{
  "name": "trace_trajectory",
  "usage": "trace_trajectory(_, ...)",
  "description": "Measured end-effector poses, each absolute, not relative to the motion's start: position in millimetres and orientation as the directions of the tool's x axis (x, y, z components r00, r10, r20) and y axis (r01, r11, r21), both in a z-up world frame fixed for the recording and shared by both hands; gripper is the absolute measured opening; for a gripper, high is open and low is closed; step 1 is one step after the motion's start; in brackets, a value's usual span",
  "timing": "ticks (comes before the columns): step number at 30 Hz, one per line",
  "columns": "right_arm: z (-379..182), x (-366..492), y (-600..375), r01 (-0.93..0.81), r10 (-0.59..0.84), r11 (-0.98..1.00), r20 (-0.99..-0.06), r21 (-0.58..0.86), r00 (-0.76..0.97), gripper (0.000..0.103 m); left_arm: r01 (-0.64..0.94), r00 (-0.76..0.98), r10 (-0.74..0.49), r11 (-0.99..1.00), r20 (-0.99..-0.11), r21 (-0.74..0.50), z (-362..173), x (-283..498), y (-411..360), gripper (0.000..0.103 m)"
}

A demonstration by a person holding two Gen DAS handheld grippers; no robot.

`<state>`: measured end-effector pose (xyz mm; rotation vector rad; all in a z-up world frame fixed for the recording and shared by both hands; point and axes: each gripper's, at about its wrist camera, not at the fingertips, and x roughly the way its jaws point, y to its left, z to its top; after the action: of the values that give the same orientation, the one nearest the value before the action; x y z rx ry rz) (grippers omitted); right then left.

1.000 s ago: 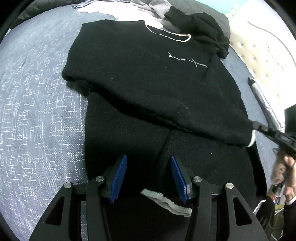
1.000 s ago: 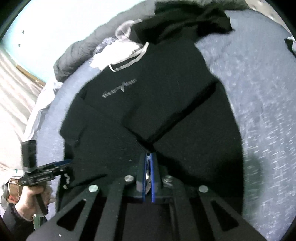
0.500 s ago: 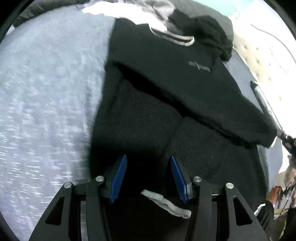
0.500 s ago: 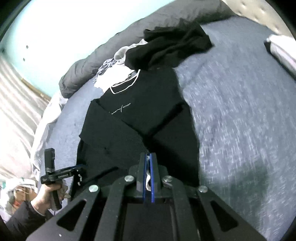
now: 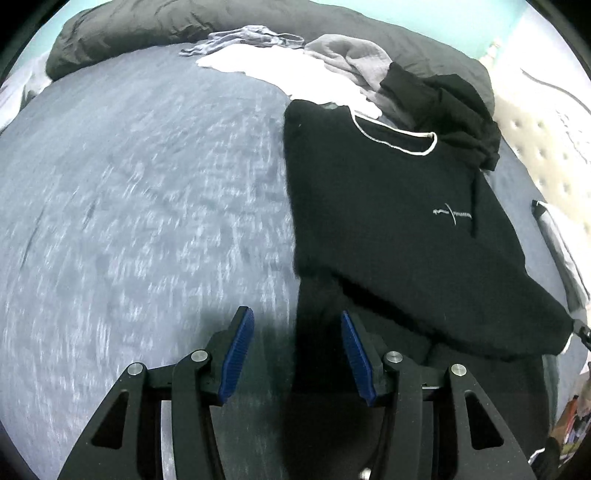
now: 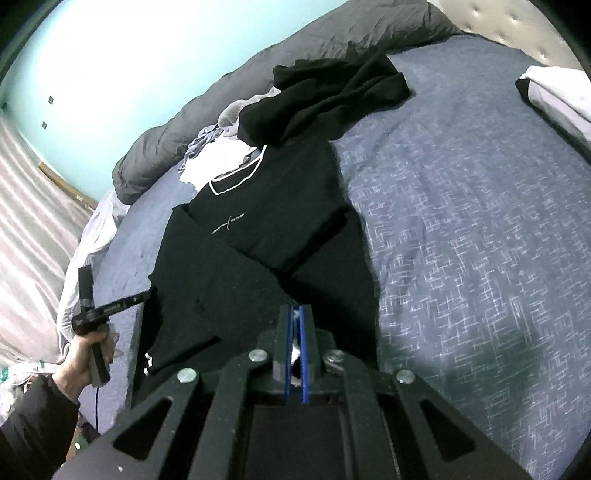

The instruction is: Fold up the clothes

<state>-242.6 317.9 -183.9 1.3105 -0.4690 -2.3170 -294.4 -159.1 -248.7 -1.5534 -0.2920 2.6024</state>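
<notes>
On the blue-grey bedspread (image 6: 461, 229), a black sweatshirt (image 5: 388, 206) with a white-trimmed neckline lay chest up, its collar toward the far pile of crumpled clothes (image 5: 354, 62) and the grey duvet (image 5: 184, 22). One sleeve was already folded across the body, so the step in hand looked like the sleeve-and-side folds, with the bottom fold yet to come.

The right gripper (image 6: 295, 332) was clamped shut, and a scrap of white, probably the ribbed cuff or hem trim, showed pinched between its blue pads at the near edge of the garment. The left gripper (image 5: 291, 354) stood about half open with nothing in its grasp; beneath it the sweatshirt's left edge met bare bedspread. In the right wrist view the person's left hand (image 6: 88, 354) held that tool at the near left of the bed.

The next move likely called for the right gripper to carry its pinched edge over the body, and for the left to settle on the near left edge and close.
</notes>
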Motion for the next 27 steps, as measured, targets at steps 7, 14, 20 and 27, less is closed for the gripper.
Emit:
trace_trajectory(7,-195,-248,324,0.185,-0.536,-0.839,-0.72,0.511,-0.441,0.003,-0.05,-0.473,0.139,-0.99,-0.87,-0.13,-257,-319,-146,0.051)
trace_trajectory(14,-198,-247,314,0.204,-0.549,-0.834,-0.728,0.513,-0.411,0.003,-0.048,-0.516,0.11,-0.994,-0.849,-0.099,-250,-315,-155,0.02)
trace_trajectory(20,-214,-250,300,0.217,-0.505,-0.863,-0.782,0.456,-0.367,0.003,-0.019,-0.512,0.124,-0.991,-0.85,-0.133,-253,-313,-167,0.02)
trace_trajectory(27,-240,-255,303,0.184,-0.494,-0.87,-0.807,0.458,-0.324,0.003,-0.028,-0.505,0.179,-0.981,-0.844,-0.191,-244,-305,-174,0.023)
